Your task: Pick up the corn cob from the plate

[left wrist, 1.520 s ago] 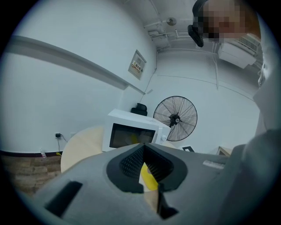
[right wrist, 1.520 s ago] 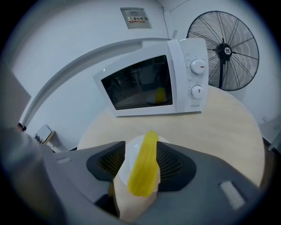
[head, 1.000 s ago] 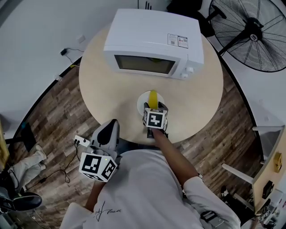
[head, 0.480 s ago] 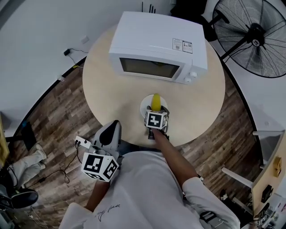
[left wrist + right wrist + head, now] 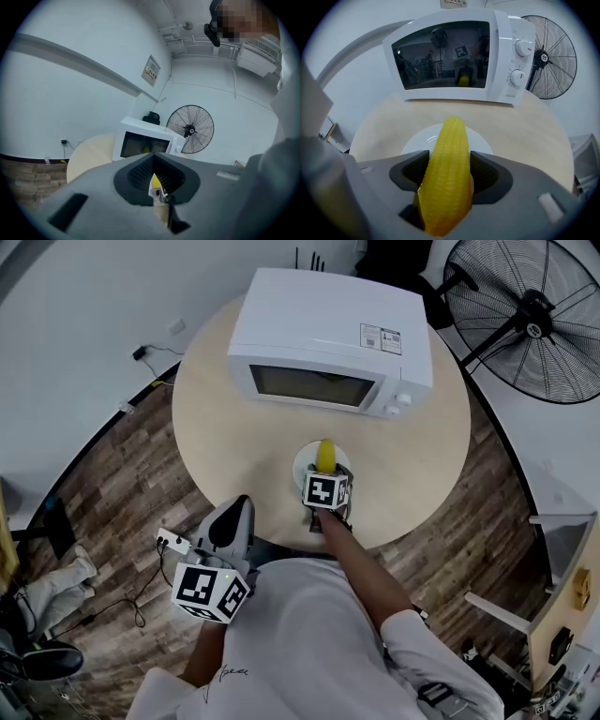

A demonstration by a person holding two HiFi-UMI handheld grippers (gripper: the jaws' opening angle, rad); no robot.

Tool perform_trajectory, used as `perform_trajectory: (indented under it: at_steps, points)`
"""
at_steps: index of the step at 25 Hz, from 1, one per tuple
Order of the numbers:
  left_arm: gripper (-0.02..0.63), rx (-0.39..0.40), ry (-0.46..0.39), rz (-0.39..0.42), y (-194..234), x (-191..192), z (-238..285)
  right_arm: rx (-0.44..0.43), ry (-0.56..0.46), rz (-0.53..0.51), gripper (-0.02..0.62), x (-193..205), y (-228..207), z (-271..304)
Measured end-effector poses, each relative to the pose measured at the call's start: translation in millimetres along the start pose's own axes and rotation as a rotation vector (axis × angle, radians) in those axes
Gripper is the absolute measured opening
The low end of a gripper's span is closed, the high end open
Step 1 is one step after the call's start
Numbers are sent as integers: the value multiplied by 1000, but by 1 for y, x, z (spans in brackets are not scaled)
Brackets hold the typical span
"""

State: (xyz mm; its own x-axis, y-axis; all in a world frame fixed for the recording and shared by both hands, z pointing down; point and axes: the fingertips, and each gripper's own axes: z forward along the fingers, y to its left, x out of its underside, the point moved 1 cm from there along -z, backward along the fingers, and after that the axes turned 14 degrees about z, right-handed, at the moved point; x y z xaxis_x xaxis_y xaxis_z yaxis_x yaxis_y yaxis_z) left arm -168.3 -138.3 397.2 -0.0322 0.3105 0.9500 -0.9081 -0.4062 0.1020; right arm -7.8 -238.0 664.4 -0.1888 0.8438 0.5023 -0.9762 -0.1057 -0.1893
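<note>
Yellow corn cob point(image 5: 447, 173); white plate point(image 5: 481, 138); white microwave point(image 5: 328, 324); beige table point(image 5: 225, 437); brown wood-plank floor point(image 5: 117, 479).

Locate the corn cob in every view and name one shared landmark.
Head view: corn cob, centre, on the plate, before the microwave.
Left gripper view: probably the yellow sliver low centre, seen between the jaws.
Right gripper view: bottom centre, clamped in the jaws.
Shared landmark: the white microwave.

Around you: round beige table point(image 5: 216, 418), wood-plank floor point(image 5: 122, 484), white wall point(image 5: 84, 296), black pedestal fan point(image 5: 530, 320) at your right.
</note>
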Motion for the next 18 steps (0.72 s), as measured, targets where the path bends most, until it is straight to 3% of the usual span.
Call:
perform_trajectory:
  at_steps: [18]
  points:
    - [-2, -8, -21, 1, -7, -4, -3, -44, 37, -22, 272, 4, -4, -5]
